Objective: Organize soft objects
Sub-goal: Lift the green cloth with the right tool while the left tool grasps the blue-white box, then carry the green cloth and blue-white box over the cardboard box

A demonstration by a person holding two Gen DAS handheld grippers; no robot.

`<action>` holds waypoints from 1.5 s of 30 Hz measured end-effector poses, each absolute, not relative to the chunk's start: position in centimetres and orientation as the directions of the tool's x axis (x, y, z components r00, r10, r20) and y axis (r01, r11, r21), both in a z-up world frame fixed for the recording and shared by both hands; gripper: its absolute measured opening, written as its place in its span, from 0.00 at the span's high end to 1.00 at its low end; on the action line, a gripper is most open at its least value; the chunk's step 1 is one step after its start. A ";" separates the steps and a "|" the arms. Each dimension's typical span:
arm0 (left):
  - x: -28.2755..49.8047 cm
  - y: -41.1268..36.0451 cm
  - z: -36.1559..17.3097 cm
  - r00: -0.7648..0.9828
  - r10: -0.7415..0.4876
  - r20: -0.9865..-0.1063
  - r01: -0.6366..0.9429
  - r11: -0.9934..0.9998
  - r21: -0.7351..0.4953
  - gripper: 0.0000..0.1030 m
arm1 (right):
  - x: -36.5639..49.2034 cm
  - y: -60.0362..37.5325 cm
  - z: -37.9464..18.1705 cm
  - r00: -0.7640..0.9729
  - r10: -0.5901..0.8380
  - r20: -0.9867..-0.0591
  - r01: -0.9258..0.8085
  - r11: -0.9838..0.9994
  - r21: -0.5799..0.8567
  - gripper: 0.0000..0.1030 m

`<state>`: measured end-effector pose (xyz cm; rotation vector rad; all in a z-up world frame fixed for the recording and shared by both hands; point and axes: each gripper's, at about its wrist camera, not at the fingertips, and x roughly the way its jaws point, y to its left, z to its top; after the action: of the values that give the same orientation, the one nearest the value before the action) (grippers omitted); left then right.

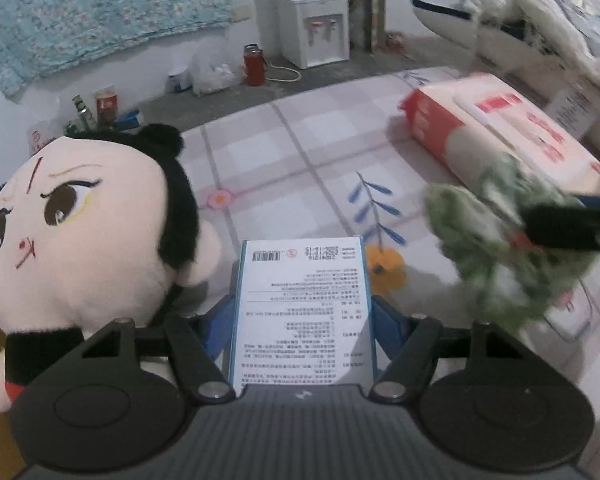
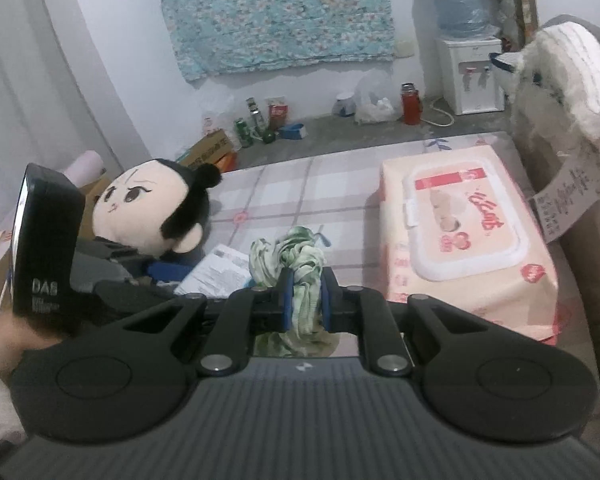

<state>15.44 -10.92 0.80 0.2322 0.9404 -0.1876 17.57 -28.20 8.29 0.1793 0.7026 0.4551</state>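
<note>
My left gripper has its blue fingers against both long sides of a white printed carton, shut on it just over the checked bedsheet. A big-headed plush doll with black hair lies close on its left. My right gripper is shut on a bunched green-and-white cloth. In the left wrist view that cloth is blurred at the right. Beyond it lies a pink pack of wet wipes, flat on the bed. The doll and carton show to the left in the right wrist view.
A fluffy white blanket is piled at the bed's right side. Past the bed's far edge, the floor holds a water dispenser, a red flask, bottles and a plastic bag. Cardboard boxes stand at left.
</note>
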 end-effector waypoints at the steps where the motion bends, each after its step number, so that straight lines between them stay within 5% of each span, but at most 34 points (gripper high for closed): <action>1: 14.9 -11.1 0.9 0.574 -0.064 -0.816 0.265 0.958 0.112 0.31 | 17.5 -28.1 8.5 0.674 0.466 -0.573 -0.349 0.885 0.310 0.88; 10: 6.8 -7.5 8.4 0.649 -0.162 -0.743 0.246 0.969 0.004 0.31 | 15.3 -26.7 12.0 0.671 0.564 -0.481 -0.454 0.826 0.335 0.88; 18: -2.1 3.4 16.8 0.756 0.022 -0.654 0.012 0.999 0.048 0.30 | 12.0 -21.9 17.0 0.592 0.720 -0.362 -0.622 0.694 0.363 0.88; 24: -6.0 11.9 16.3 0.688 0.139 -0.712 -0.140 0.988 0.058 0.30 | 10.7 -15.0 18.3 0.474 0.787 -0.394 -0.711 0.606 0.356 0.88; 32: -6.2 13.8 11.9 0.642 -0.005 -0.767 0.273 0.936 0.222 0.30 | 9.1 -4.3 19.8 0.336 0.823 -0.457 -0.794 0.509 0.333 0.88; 36: -5.3 14.9 10.6 0.522 -0.253 -0.815 0.625 0.763 0.164 0.30 | 8.1 0.3 21.2 0.296 0.823 -0.485 -0.821 0.479 0.311 0.88; 41: -2.4 15.9 8.8 0.348 -0.313 -0.884 0.804 0.585 0.109 0.31 | 8.5 3.1 22.4 0.296 0.811 -0.505 -0.820 0.486 0.301 0.88; 45: -1.2 15.5 6.0 0.115 -0.240 -0.964 0.884 0.467 -0.011 0.31 | 9.2 4.3 22.5 0.302 0.793 -0.529 -0.818 0.500 0.283 0.88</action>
<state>-1.24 15.54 5.97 0.6943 1.1703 -0.9282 9.19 4.27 22.53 -0.0423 0.6754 1.0686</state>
